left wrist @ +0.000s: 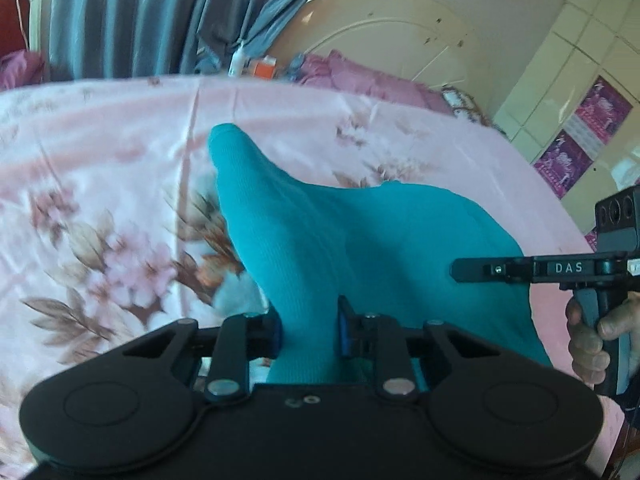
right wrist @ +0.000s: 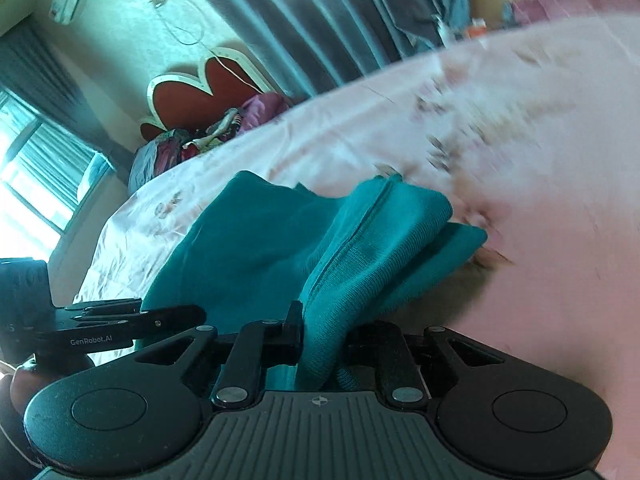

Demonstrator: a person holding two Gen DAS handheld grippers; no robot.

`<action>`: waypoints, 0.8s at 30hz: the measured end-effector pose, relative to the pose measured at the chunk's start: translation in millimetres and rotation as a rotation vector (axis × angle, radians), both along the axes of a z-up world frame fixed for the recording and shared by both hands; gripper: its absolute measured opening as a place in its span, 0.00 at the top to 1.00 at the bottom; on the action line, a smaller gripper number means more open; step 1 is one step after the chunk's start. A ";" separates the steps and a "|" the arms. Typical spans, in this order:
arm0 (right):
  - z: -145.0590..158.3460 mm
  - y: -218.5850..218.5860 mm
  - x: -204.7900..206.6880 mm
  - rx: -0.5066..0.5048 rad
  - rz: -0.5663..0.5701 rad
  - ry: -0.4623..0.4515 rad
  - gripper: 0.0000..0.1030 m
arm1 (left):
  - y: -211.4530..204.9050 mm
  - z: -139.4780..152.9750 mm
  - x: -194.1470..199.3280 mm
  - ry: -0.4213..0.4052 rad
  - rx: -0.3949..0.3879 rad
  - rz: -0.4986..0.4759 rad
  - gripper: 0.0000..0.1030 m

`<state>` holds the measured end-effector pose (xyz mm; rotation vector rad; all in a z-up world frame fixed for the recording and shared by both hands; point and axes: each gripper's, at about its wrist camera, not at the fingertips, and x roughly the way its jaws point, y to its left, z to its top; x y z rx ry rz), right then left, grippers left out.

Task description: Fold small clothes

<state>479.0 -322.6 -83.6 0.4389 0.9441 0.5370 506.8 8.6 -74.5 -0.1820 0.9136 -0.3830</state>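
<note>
A teal knitted garment (left wrist: 320, 224) lies partly lifted over a pink floral bedsheet (left wrist: 100, 184). My left gripper (left wrist: 309, 328) is shut on a bunched part of the garment, which stretches away to a pointed end at the far left. My right gripper (right wrist: 324, 332) is shut on another part of the same teal garment (right wrist: 360, 232), whose folded layers and a seam hang forward from the jaws. The right gripper also shows at the right edge of the left wrist view (left wrist: 460, 270), beside the cloth. The left gripper shows at the left of the right wrist view (right wrist: 196, 314).
Grey-blue curtains (left wrist: 132, 16) hang behind the bed. A cream headboard (left wrist: 400, 32) and pink bedding (left wrist: 360, 76) lie at the far right. A red heart-shaped chair back (right wrist: 200, 88) and piled clothes (right wrist: 208, 132) stand beyond the bed. A window (right wrist: 36, 184) is at left.
</note>
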 end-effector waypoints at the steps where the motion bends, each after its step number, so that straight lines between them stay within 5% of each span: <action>1: 6.6 9.1 -1.5 -0.004 -0.001 -0.011 0.84 | 7.0 4.6 -2.5 -0.013 -0.002 -0.004 0.78; 9: 36.9 114.7 -14.4 -0.013 0.005 -0.057 0.84 | 108.4 26.7 -29.5 -0.062 -0.002 -0.012 0.78; 17: 17.4 238.4 -22.8 0.027 0.050 -0.021 0.84 | 229.8 17.3 -62.8 -0.021 -0.006 0.043 0.78; 24: -14.1 305.9 -29.7 0.029 0.089 0.041 0.84 | 293.9 -5.2 -83.3 0.039 -0.030 0.053 0.77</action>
